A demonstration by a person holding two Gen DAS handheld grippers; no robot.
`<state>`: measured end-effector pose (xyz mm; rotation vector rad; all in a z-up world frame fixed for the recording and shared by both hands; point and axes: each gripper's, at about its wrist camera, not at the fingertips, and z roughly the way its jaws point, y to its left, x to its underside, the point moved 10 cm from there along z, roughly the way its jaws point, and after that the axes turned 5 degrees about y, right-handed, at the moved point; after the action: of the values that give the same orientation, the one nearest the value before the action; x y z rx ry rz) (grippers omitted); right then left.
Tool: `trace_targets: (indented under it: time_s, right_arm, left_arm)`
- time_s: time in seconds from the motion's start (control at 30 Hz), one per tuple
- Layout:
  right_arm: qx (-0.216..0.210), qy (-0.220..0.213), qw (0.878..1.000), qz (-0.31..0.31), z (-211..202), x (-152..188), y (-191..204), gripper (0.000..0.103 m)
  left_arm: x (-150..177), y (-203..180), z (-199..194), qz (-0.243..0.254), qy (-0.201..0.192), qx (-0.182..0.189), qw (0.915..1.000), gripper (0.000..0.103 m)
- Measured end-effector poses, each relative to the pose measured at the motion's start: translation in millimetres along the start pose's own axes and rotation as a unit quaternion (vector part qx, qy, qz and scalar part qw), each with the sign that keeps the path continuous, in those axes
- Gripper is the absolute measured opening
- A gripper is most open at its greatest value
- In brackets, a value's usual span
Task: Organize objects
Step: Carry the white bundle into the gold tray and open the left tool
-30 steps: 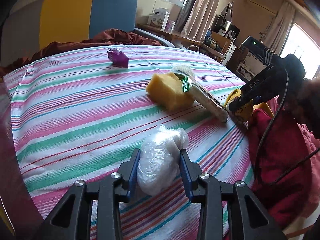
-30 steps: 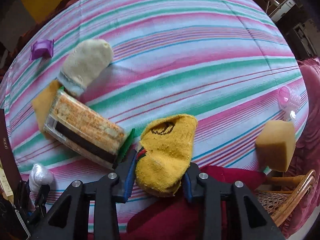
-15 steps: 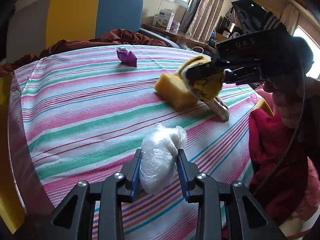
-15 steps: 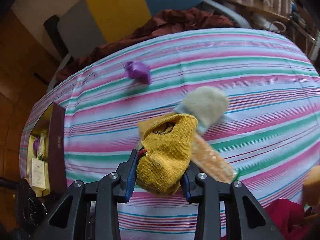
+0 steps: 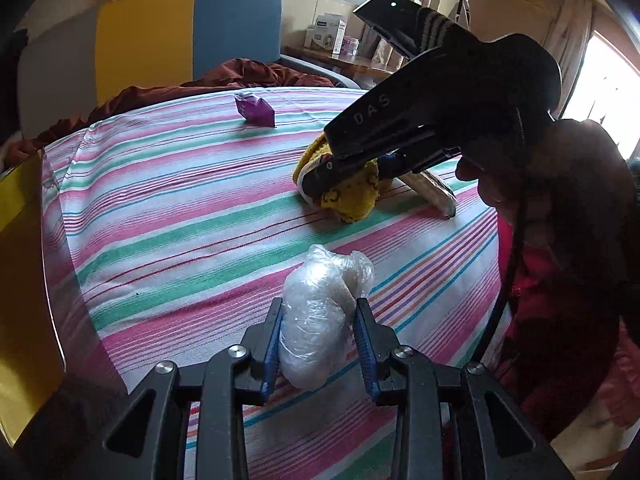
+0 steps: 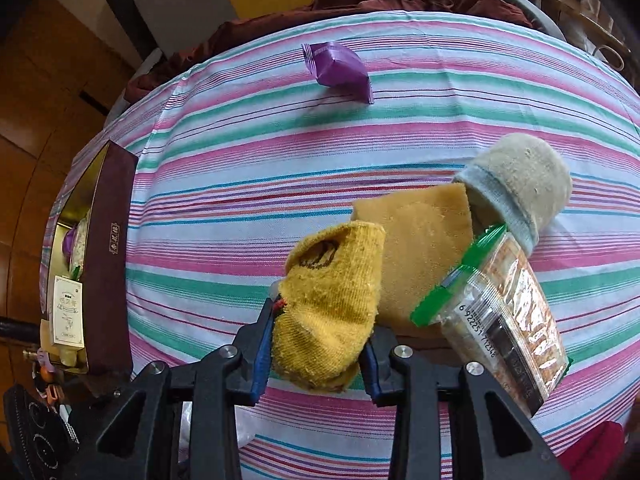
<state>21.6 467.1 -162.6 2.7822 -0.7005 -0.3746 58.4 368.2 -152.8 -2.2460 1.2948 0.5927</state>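
Both grippers loaded, mid-carry over the striped table.
L view: your left gripper (image 5: 320, 344) is clamped on the plastic-wrapped bundle (image 5: 320, 316), near edge; light, squashy, slippery, so grip mid-body. R view: right gripper (image 6: 318, 344) pinches the yellow sock (image 6: 332, 304), soft, limp; box (image 6: 108, 264) far left.

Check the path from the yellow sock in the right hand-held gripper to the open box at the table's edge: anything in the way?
Nothing visible: bare striped cloth lies between the yellow sock and the box.
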Motion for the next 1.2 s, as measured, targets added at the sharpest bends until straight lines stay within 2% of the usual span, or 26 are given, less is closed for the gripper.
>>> trace_targets:
  time_s: [0.17, 0.37, 0.47, 0.6, 0.73, 0.83, 0.93, 1.0, 1.07, 1.2]
  right_arm:
    - [0.002, 0.000, 1.000, 0.001, -2.2, 1.2, -3.5, 0.036]
    - [0.014, 0.007, 1.000, -0.004, 0.2, 3.3, -4.5, 0.036]
    - [0.015, 0.007, 1.000, -0.005, -0.9, 3.6, -5.3, 0.036]
    - [0.024, 0.007, 1.000, -0.010, -0.5, 4.1, -4.1, 0.036]
    - [0.027, 0.006, 1.000, -0.012, -1.4, 4.1, -5.0, 0.036]
    - [0.029, 0.006, 0.999, -0.014, -1.4, 4.1, -4.5, 0.036]
    - [0.032, 0.006, 0.999, -0.016, -0.9, 4.0, -3.4, 0.036]
    - [0.033, 0.006, 0.999, -0.017, -1.4, 4.3, -3.8, 0.036]
    - [0.033, 0.006, 0.999, -0.016, -1.0, 4.2, -2.8, 0.036]
    - [0.033, 0.006, 0.999, -0.016, -0.5, 4.0, -2.4, 0.036]
  left_arm:
    - [2.6, -5.7, -9.2, 0.007, -0.003, -0.002, 1.0000, 0.034]
    - [-8.3, 9.9, -41.2, -0.024, -0.024, -0.001, 0.9994, 0.034]
    - [-21.4, 30.6, -68.7, -0.054, -0.044, -0.009, 0.9975, 0.034]
    - [-36.6, 83.7, -110.7, -0.110, -0.071, -0.039, 0.9906, 0.034]
    - [-31.1, 162.4, -143.7, -0.193, -0.073, -0.082, 0.9750, 0.034]
    - [-19.1, 216.1, -165.4, -0.226, -0.078, -0.138, 0.9611, 0.034]
    - [-0.5, 264.1, -174.1, -0.259, -0.064, -0.184, 0.9459, 0.034]
    - [8.8, 290.1, -170.6, -0.285, -0.051, -0.193, 0.9375, 0.034]
    - [19.4, 315.1, -167.2, -0.317, -0.041, -0.211, 0.9238, 0.034]
    - [30.7, 346.7, -156.7, -0.349, -0.022, -0.234, 0.9072, 0.035]
